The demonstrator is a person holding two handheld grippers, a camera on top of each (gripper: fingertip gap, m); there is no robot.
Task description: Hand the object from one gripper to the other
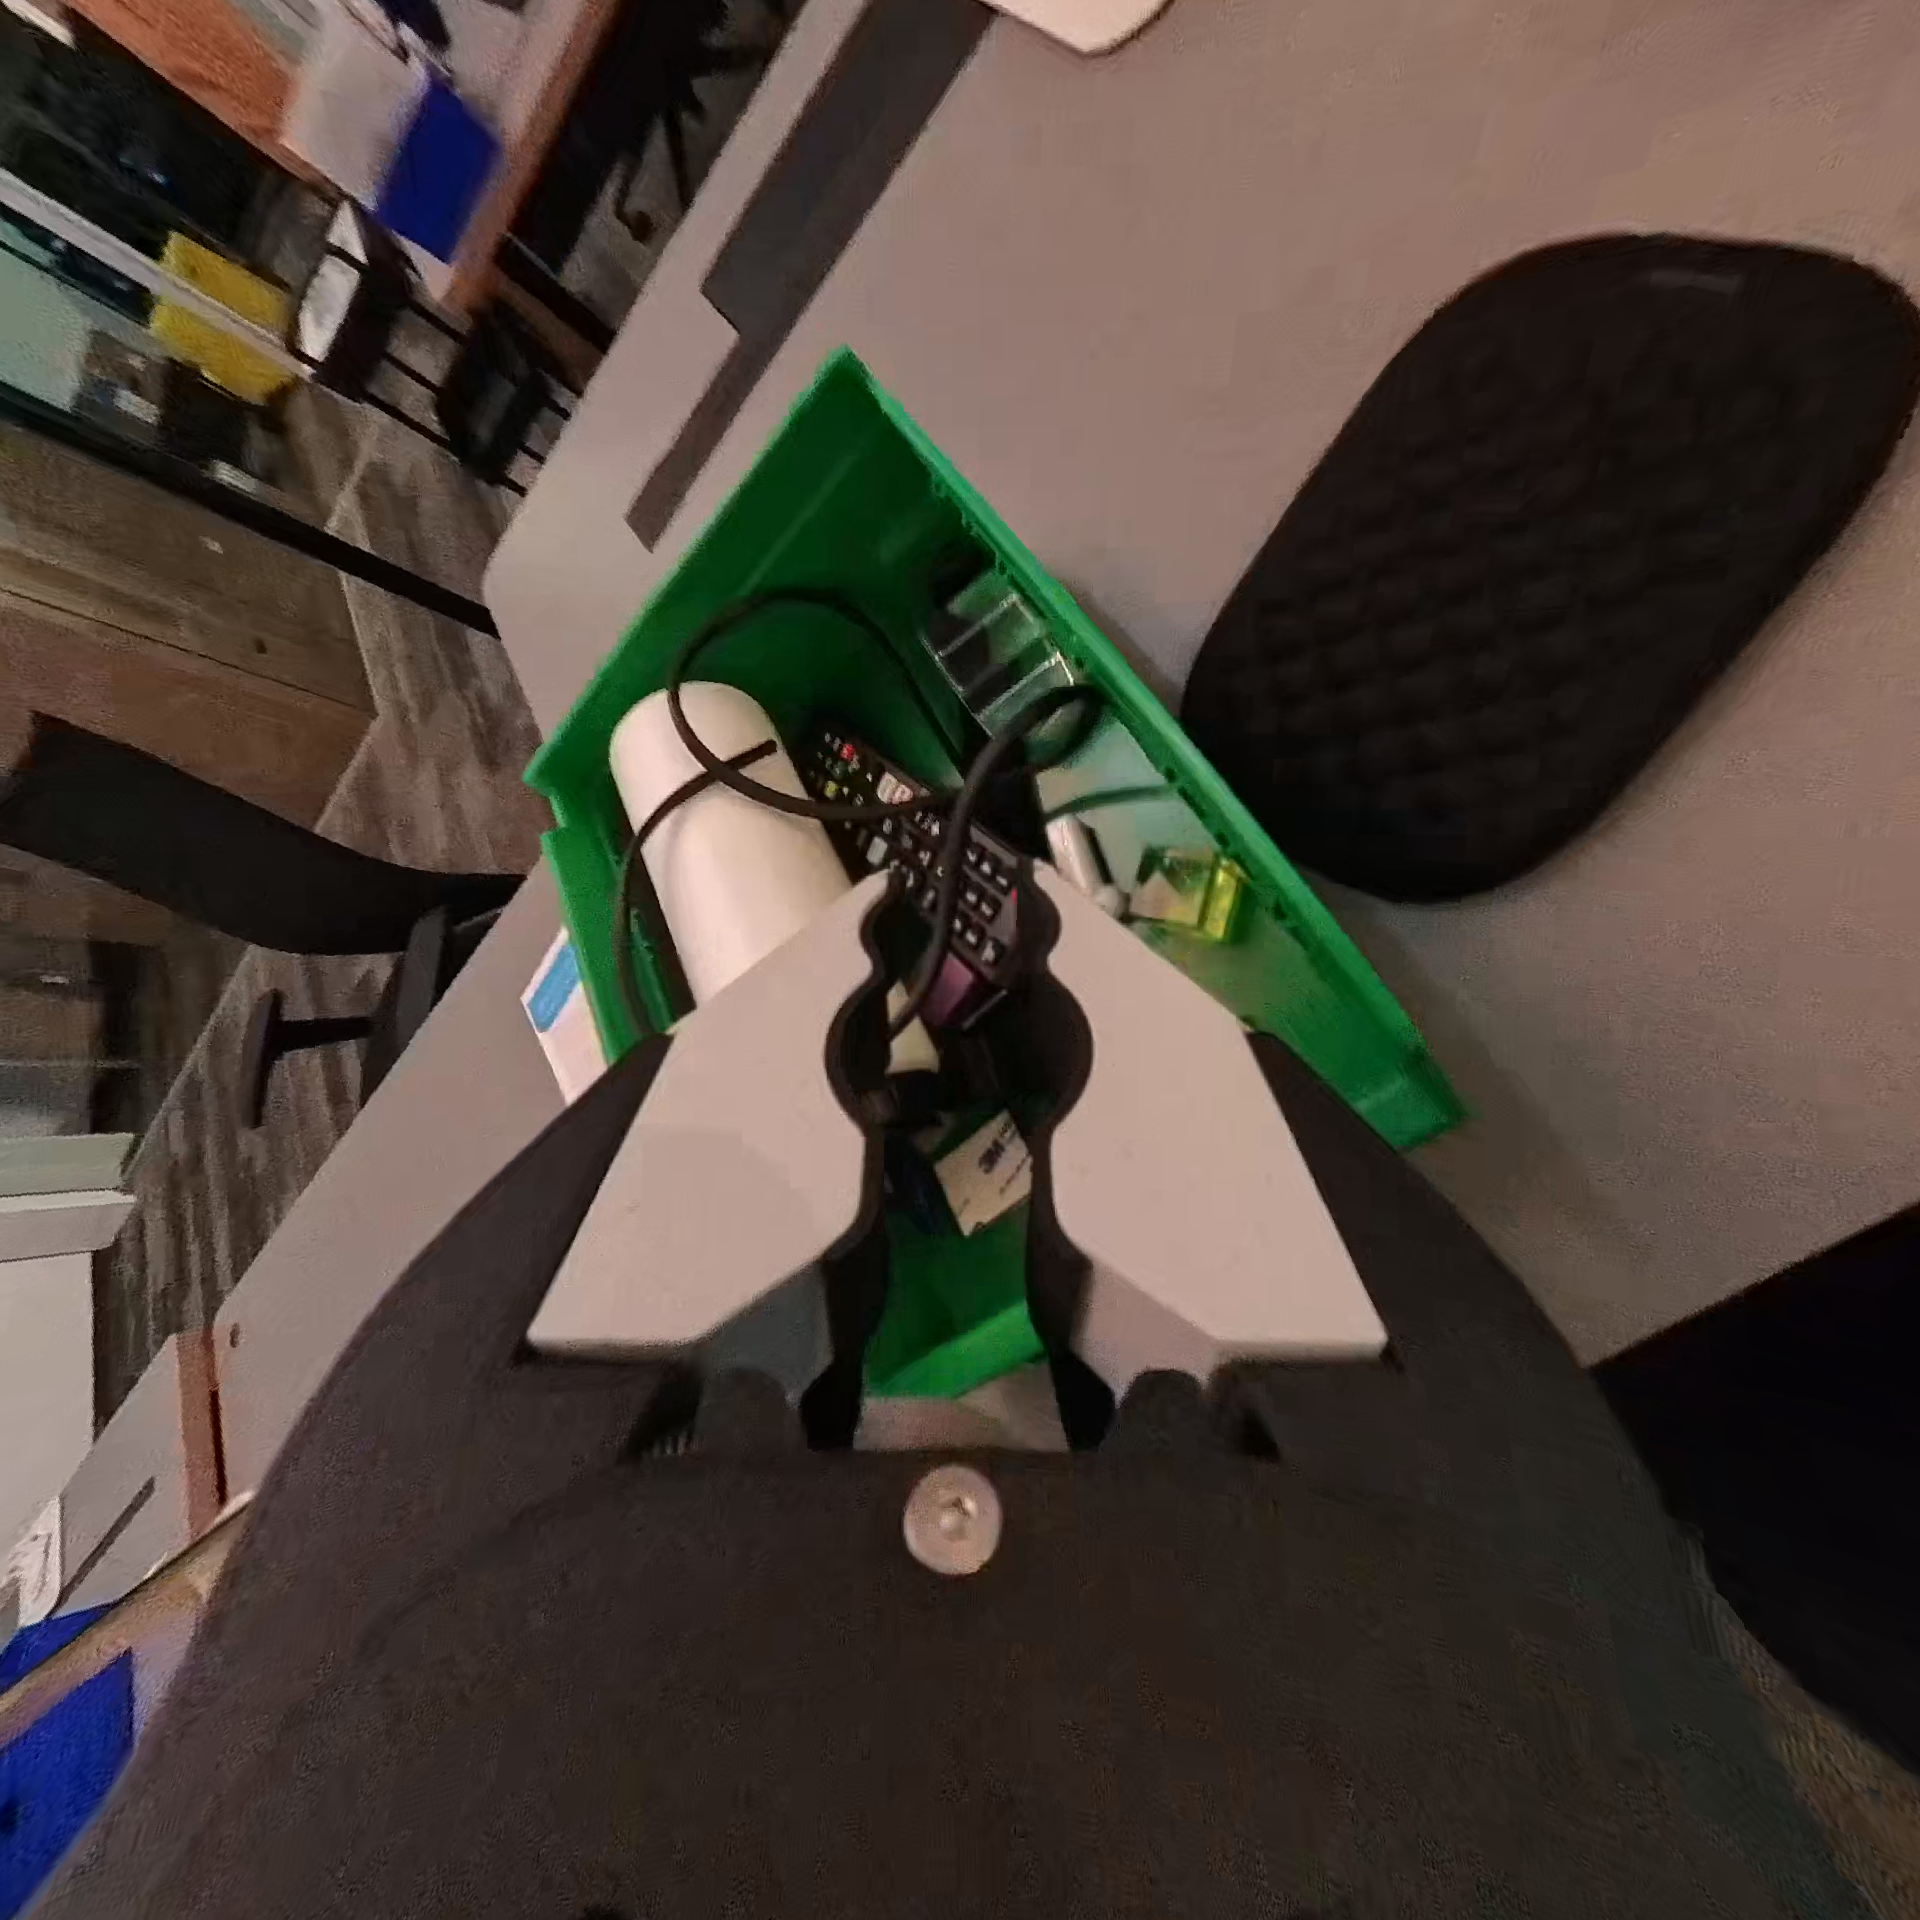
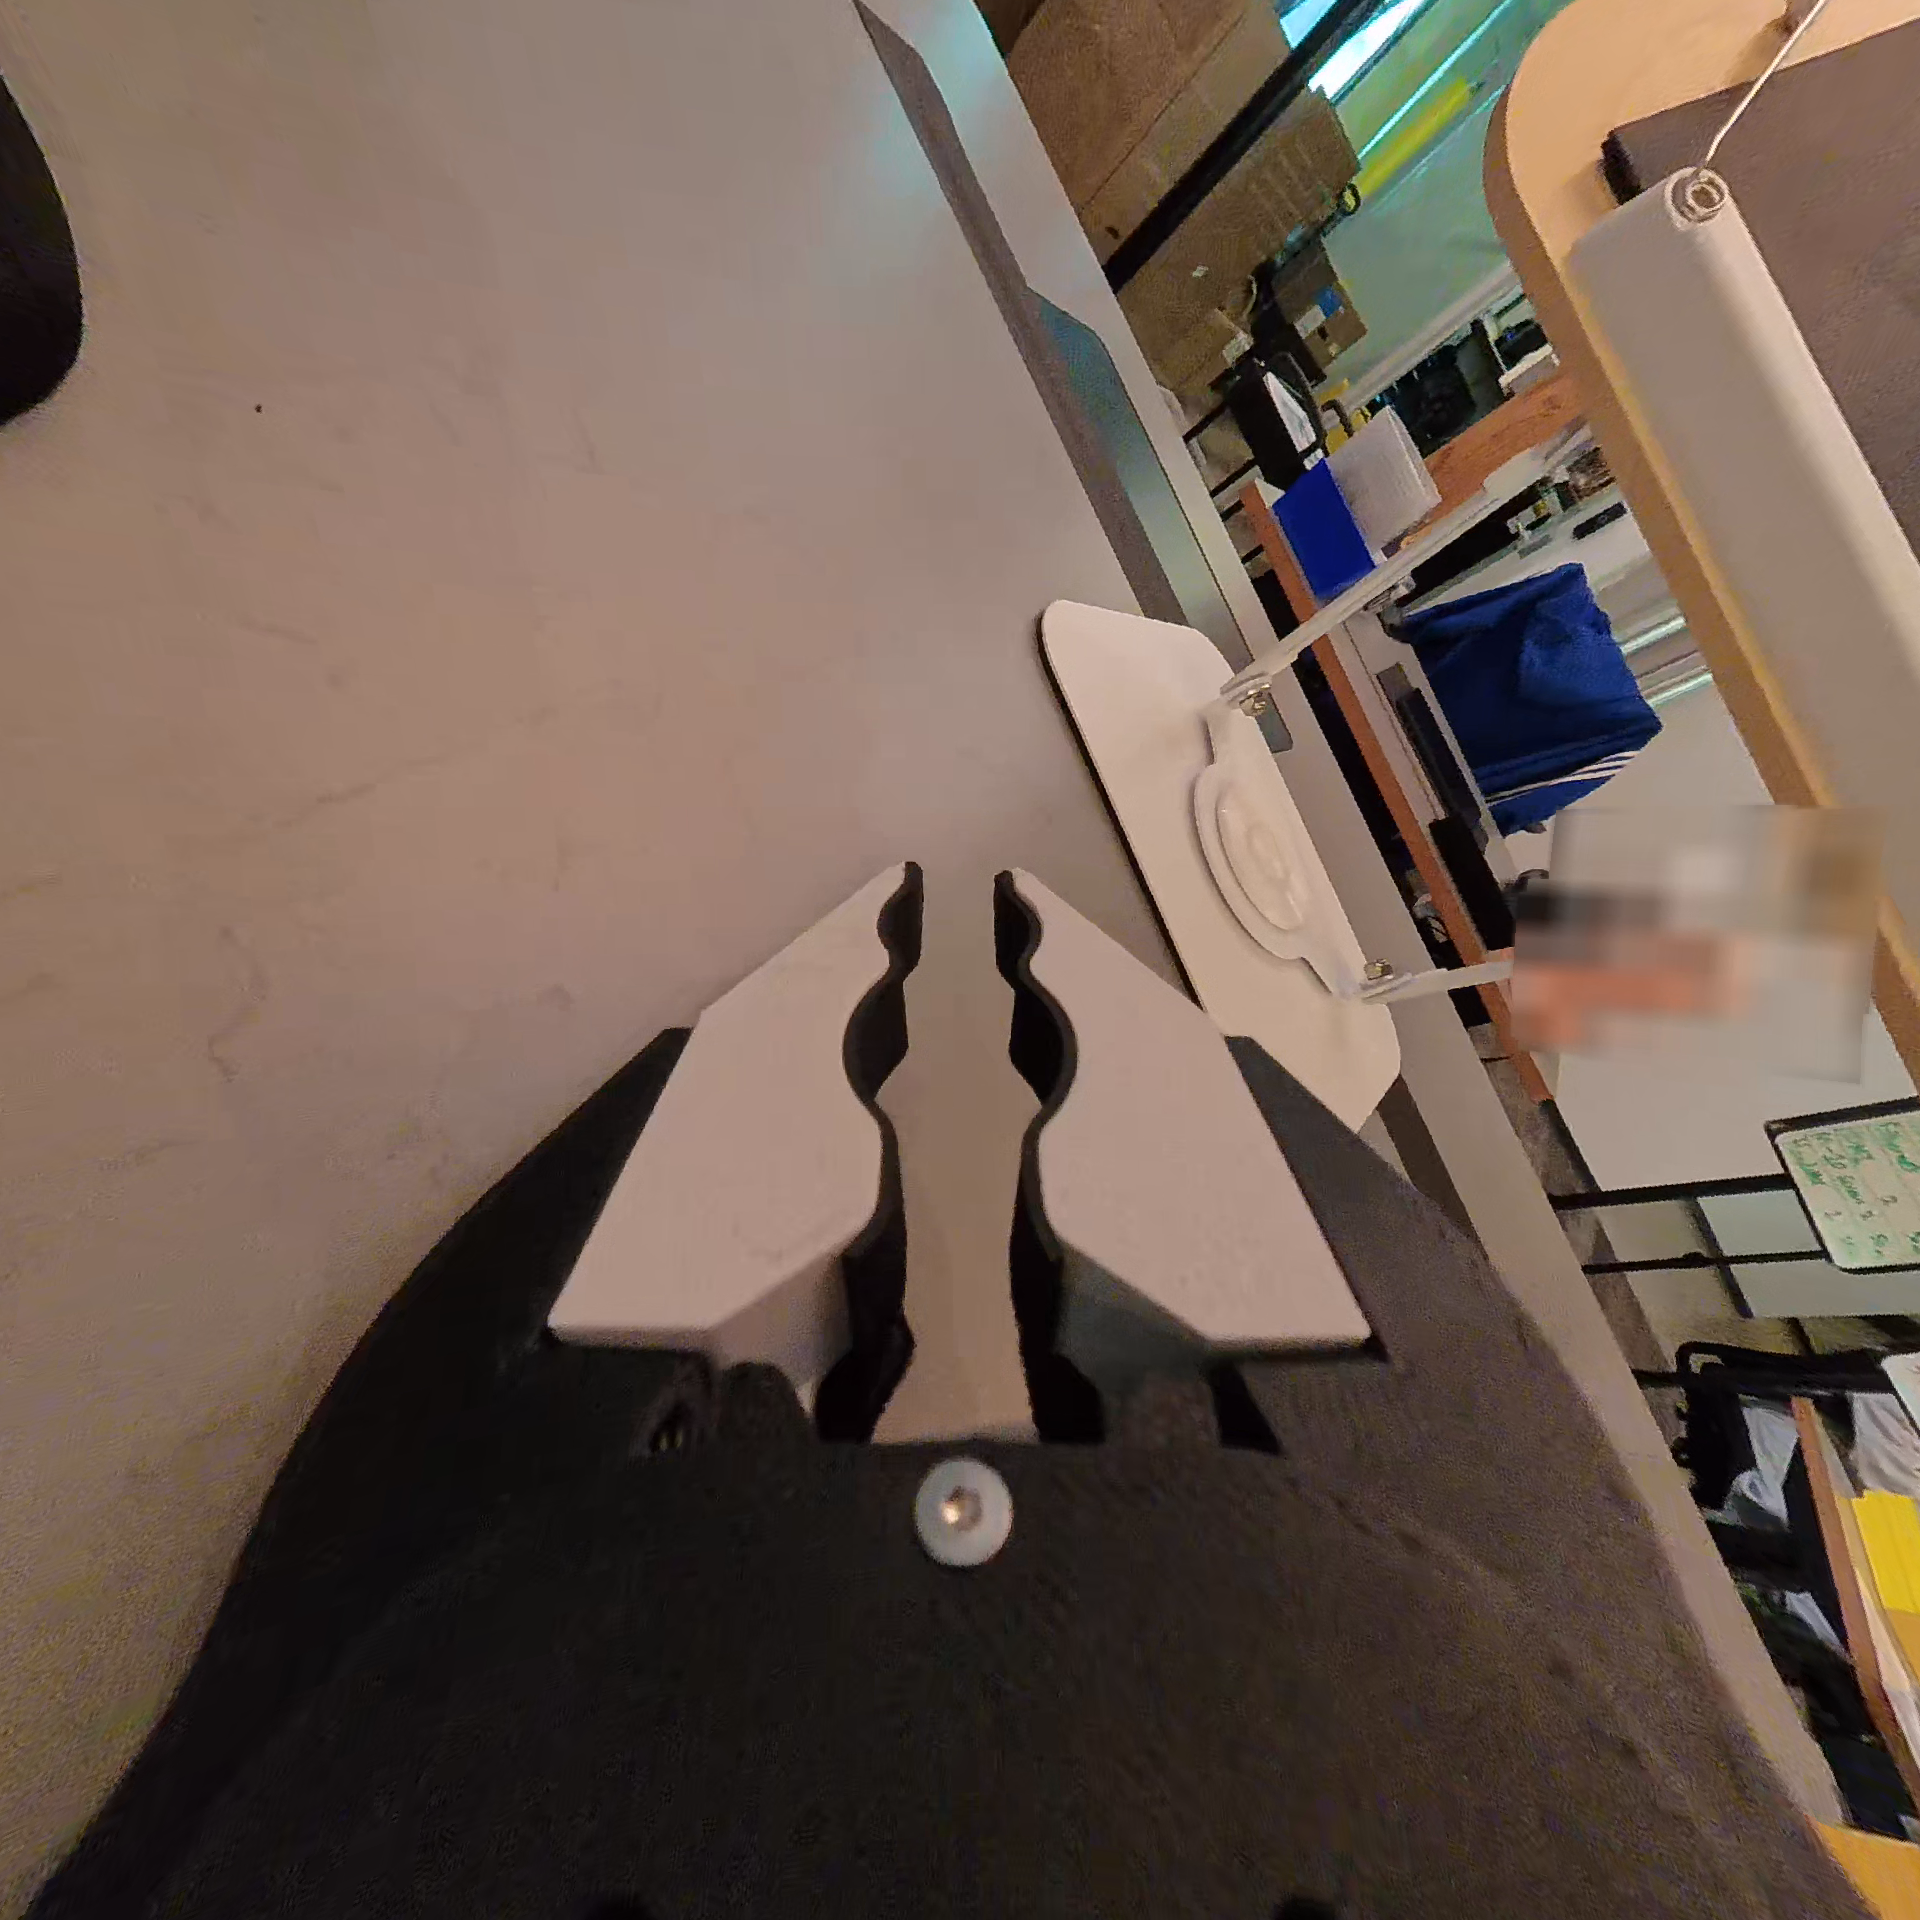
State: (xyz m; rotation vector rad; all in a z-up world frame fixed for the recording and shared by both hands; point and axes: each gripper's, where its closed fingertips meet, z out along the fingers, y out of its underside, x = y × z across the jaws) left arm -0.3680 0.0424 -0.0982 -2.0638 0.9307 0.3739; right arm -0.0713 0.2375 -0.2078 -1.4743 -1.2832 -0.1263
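Observation:
A green bin (image 1: 790, 468) stands on the grey table (image 1: 1195, 260) in the left wrist view. It holds a white cylinder (image 1: 727, 831), a black remote control (image 1: 935, 831), a looped black cable (image 1: 673, 707), clear plastic pieces (image 1: 987, 644), a yellow-green block (image 1: 1195, 894) and other small items. My left gripper (image 1: 964, 894) is open just above the bin's contents. The cable runs through the gap between its fingers, and I cannot tell whether it touches them. My right gripper (image 2: 956, 878) is slightly open and empty over the bare table (image 2: 520, 520).
A black oval mat (image 1: 1558, 571) lies right of the bin; its edge shows in the right wrist view (image 2: 31, 260). A white base plate (image 2: 1143, 748) with thin struts sits at the table's edge. Beyond the edge are shelves, boxes and a blue bag (image 2: 1527, 686). My right fingertips sit around 40 centimeters from my left ones.

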